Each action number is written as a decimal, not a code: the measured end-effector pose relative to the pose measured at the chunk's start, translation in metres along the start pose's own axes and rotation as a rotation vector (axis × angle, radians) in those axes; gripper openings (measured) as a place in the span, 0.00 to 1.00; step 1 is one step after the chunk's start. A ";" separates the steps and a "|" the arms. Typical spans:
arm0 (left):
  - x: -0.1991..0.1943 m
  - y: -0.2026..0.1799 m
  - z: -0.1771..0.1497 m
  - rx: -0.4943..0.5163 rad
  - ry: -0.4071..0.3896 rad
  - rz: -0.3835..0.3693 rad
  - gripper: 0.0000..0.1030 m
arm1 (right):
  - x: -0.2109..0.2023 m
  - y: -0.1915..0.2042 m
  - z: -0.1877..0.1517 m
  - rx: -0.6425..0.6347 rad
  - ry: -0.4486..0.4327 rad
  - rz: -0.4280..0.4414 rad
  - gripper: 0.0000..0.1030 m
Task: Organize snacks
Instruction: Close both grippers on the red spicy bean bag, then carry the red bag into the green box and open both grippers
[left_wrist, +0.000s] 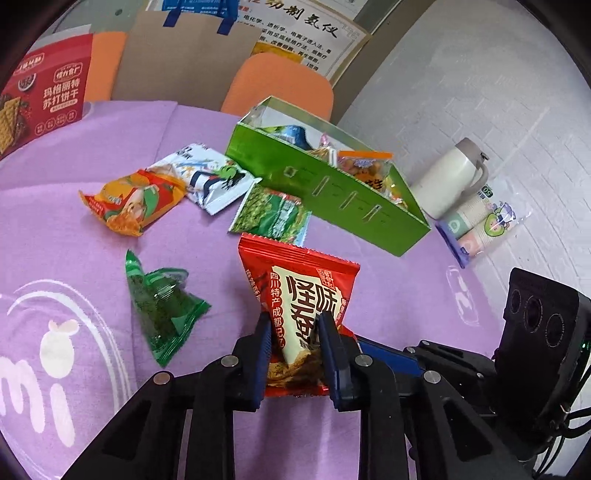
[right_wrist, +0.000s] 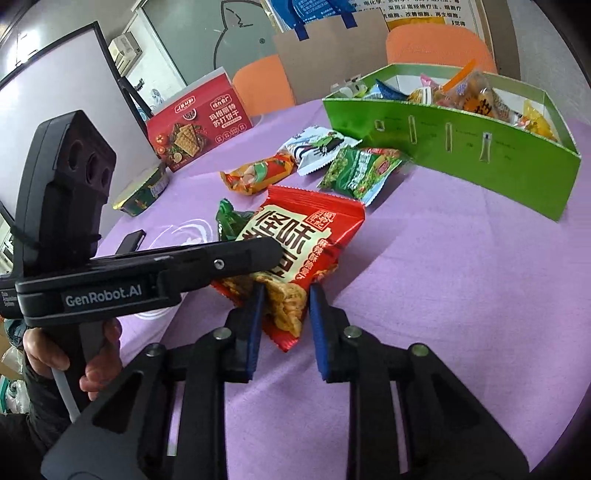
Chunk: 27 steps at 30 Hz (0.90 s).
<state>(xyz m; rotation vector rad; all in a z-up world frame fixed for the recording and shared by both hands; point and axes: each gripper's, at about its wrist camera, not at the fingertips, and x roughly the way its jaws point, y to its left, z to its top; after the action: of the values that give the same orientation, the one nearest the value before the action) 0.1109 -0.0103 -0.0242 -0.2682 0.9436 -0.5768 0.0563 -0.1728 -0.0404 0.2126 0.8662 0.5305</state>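
The left hand-held gripper (left_wrist: 293, 325) pinches the red snack packet (left_wrist: 299, 291) by its lower edge above the counter (left_wrist: 406, 295); the right hand-held gripper (right_wrist: 286, 295) gapes empty. The slippery foil may slide free before reaching the green box (left_wrist: 325, 184) at one o'clock.

The bottom of the shiny red snack bag (left_wrist: 299, 295) was hidden between the blue pads of the left gripper (left_wrist: 295, 325). The packets inside the green cardboard box (left_wrist: 325, 192) were mostly hidden by its wall. The red cracker box (left_wrist: 44, 96) was cut off by the left edge. In the right wrist view, the crinkly green packet (right_wrist: 231, 221) was partly hidden behind the red bag.
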 end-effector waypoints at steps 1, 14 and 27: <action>-0.002 -0.006 0.004 0.013 -0.012 -0.002 0.24 | -0.005 -0.001 0.002 0.000 -0.014 -0.003 0.25; 0.012 -0.090 0.076 0.182 -0.087 -0.071 0.24 | -0.076 -0.033 0.046 -0.011 -0.219 -0.115 0.25; 0.090 -0.143 0.153 0.234 -0.050 -0.121 0.24 | -0.084 -0.114 0.097 0.070 -0.317 -0.196 0.23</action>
<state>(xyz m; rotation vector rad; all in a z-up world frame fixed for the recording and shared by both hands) 0.2279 -0.1834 0.0663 -0.1293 0.8066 -0.7813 0.1270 -0.3107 0.0334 0.2647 0.5887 0.2738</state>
